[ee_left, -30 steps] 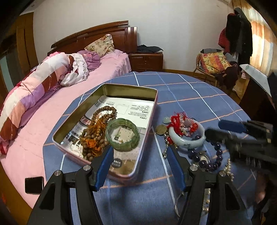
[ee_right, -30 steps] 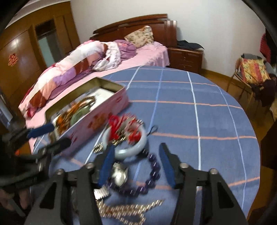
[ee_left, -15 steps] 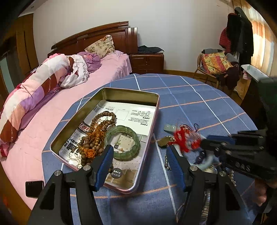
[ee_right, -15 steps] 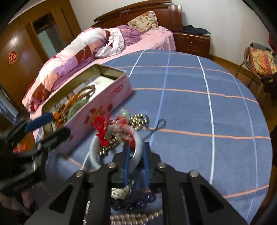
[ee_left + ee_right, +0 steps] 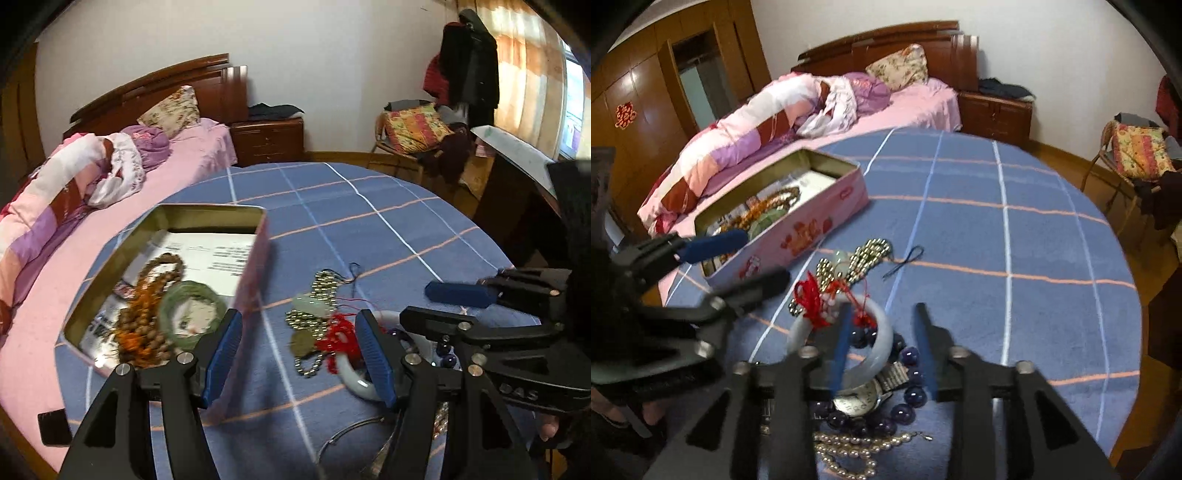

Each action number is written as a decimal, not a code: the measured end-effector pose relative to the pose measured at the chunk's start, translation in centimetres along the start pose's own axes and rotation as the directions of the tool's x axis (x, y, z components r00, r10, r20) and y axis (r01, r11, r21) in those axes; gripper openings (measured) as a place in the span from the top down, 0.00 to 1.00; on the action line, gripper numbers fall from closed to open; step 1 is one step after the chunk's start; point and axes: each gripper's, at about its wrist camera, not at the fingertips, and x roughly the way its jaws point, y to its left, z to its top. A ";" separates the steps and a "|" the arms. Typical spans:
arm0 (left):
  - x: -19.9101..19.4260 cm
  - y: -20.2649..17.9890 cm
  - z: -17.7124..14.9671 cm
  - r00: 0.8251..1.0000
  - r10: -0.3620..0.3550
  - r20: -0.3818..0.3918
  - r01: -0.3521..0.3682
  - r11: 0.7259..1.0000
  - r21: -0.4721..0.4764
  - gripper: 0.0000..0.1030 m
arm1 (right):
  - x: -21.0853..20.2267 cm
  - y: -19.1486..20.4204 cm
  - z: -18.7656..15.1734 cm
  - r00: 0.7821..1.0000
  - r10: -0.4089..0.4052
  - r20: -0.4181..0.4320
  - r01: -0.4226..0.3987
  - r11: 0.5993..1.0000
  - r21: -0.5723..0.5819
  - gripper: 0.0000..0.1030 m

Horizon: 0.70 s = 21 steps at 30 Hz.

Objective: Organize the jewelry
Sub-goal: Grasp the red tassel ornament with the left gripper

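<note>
Hovering above the blue checked tablecloth (image 5: 1034,240), the right gripper (image 5: 882,350) has its jaws spread, one finger over the pale white jade bangle (image 5: 875,354) with red tassels, right of the pink rectangular tin (image 5: 798,236). The left gripper (image 5: 303,354) is likewise spread, empty, beside the tin's near corner. A green jade bangle (image 5: 192,310) and brown bead strands (image 5: 147,317) lie inside the tin.

A blue tablecloth (image 5: 960,236) crossed by white and orange lines fills the centre of both views. At centre left, a pink tin box (image 5: 798,236) bears red printed motifs outside and a dull gold lining. Lower centre: a pale white bangle (image 5: 875,354) with a red knotted tassel (image 5: 812,299), dark purple beads (image 5: 912,395). Inside the box, a green bangle (image 5: 192,314) and brown wooden beads (image 5: 147,332).
</note>
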 end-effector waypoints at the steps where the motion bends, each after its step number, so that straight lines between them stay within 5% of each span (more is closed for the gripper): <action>1: 0.4 -0.2 0.1 1.000 -0.013 -0.009 0.013 1.000 -0.001 0.38 | -0.2 -0.2 -0.1 1.000 -0.015 0.010 0.015 1.000 0.007 0.56; 6: 2.0 -0.9 -0.2 0.996 -0.060 -0.064 0.061 0.998 0.009 0.40 | -0.5 -1.5 -0.3 0.999 -0.032 0.032 0.031 0.998 0.054 0.55; 9: 3.0 -0.9 -0.5 0.987 -0.117 -0.110 0.117 0.993 -0.002 0.93 | -0.6 -2.0 -0.3 0.998 -0.032 0.045 0.028 0.996 0.080 0.55; 10: 2.5 -0.7 -0.3 0.989 -0.116 -0.094 0.116 0.993 -0.007 0.96 | -0.6 -2.0 -0.3 0.998 -0.032 0.049 0.028 0.996 0.082 0.55; 21: -5.4 1.3 3.6 0.982 -0.166 0.095 0.170 0.985 -0.035 0.97 | 0.4 -0.6 0.3 0.999 -0.005 0.044 0.003 0.999 0.035 0.55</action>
